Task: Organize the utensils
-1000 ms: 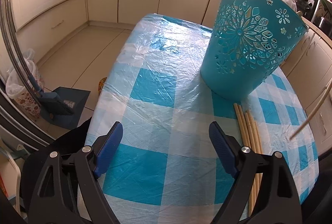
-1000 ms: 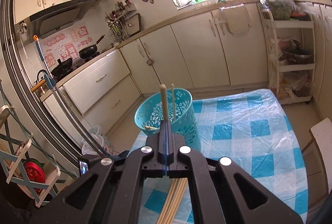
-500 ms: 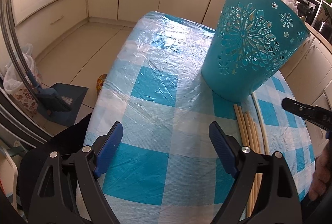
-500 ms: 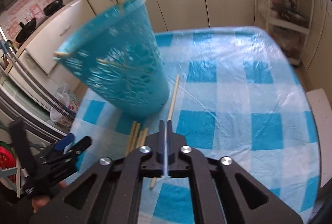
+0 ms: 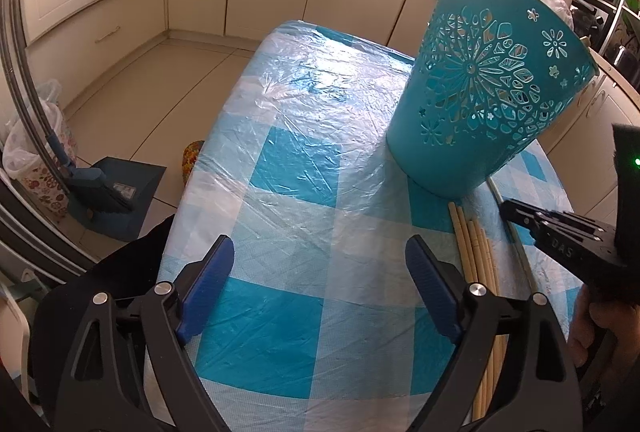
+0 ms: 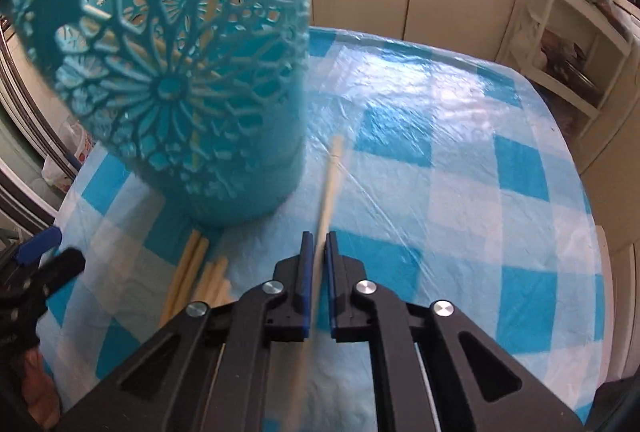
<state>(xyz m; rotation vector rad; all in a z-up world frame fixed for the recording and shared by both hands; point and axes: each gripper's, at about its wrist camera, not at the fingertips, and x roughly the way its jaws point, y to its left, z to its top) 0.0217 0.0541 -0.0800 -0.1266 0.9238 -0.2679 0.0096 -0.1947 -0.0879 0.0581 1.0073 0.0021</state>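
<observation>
**Right tongs pinch one chopstick beside the basket; left tongs wide and empty**

Far left of the left wrist view: dustpan and brush (image 5: 108,192) on the floor, bagged bin (image 5: 32,152) cut by the frame edge. Left tongs (image 5: 320,286) spread wide over the checked bench (image 5: 288,168), nothing between the blue pads, only plastic-covered cloth. Their lower frame is cropped at the bottom.

Next right, the teal basket (image 5: 492,88) stands on the bench; its far rim and inside are not visible from here. Light sticks show through the cut-outs in the right wrist view, count unclear. At its base lies a bundle of chopsticks (image 5: 478,264), side by side, near ends hidden behind the left tongs' right finger. Exact number hard to tell, about four or five.

Right edge: right tongs (image 6: 319,244) closed to a narrow gap on a single chopstick (image 6: 330,176), which points forward along the bench just beside the basket's base. Its far tip looks to be at or near the cloth, contact uncertain; the near part is blurred and hidden under the tongs body. A hand (image 5: 588,332) on the right tongs is half cut off, dark.
</observation>
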